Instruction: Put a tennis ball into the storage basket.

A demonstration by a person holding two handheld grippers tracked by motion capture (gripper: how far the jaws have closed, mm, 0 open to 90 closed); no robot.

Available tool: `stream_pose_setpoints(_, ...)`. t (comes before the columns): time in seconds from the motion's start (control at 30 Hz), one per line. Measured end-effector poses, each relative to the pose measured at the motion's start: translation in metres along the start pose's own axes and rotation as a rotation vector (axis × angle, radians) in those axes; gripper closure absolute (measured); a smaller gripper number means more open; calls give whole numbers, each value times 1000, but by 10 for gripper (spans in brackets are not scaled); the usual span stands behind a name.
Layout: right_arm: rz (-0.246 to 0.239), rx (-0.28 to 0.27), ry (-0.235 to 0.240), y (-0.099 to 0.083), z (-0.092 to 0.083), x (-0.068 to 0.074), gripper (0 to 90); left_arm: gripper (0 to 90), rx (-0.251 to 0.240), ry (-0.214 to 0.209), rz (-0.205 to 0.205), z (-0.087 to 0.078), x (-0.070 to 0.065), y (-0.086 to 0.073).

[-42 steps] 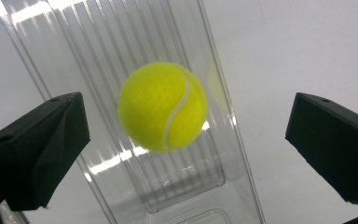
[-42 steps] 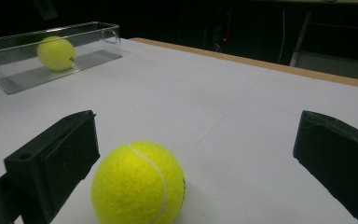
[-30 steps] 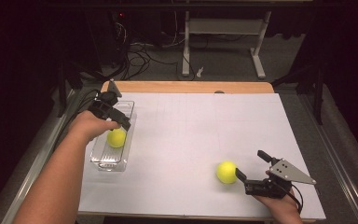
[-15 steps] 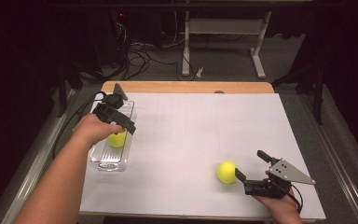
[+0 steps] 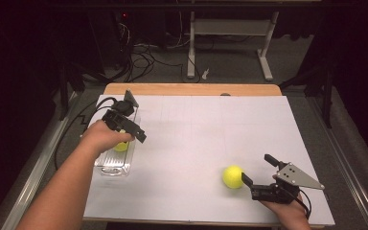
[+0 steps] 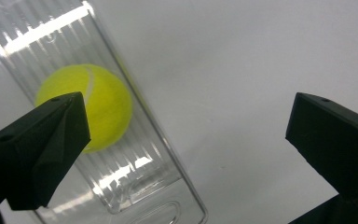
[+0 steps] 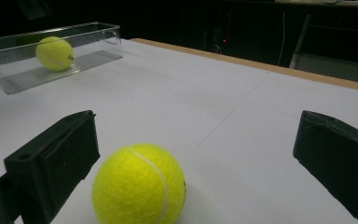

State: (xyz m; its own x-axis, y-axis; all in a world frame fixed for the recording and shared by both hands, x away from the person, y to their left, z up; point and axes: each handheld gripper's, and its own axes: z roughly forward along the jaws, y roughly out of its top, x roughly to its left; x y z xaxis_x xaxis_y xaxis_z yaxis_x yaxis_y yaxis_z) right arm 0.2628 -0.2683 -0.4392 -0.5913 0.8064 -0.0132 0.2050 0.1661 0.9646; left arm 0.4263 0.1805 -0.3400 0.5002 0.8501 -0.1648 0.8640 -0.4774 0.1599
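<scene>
Two balls are in play: one ball [image 6: 86, 107] lies in the clear bin [image 5: 116, 163] beneath the left gripper [image 6: 186, 140], whose jaws gape wide above it. Second ball [image 7: 139, 185] rests on the table [image 5: 196, 129] between the right gripper's [image 7: 196, 163] wide jaws, untouched.

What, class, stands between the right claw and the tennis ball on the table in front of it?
Nothing visible. The right claw is open, and the tennis ball lies on the bare white table just ahead of its jaws, nearer the left one, untouched.
</scene>
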Motion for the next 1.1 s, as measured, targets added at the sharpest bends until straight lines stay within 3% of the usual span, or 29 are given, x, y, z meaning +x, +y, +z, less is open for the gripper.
stream_pose_setpoints(0.23, -5, 3, 3, 0, 1, 1, 8, 7, 8, -17, 66, 11, -24, 2)
stream_pose_setpoints(0.7, -4, -1, 3, 1, 0, 1, 8, 7, 16, -54, 152, 28, -60, -1)
stream_pose_setpoints(0.93, -3, -3, 5, 1, -1, 0, 8, 11, 10, -50, 191, 35, -76, -10)
stream_pose_setpoints(1.1, -3, -5, 5, 1, -1, 1, 8, 11, -3, -32, 245, 42, -88, -23)
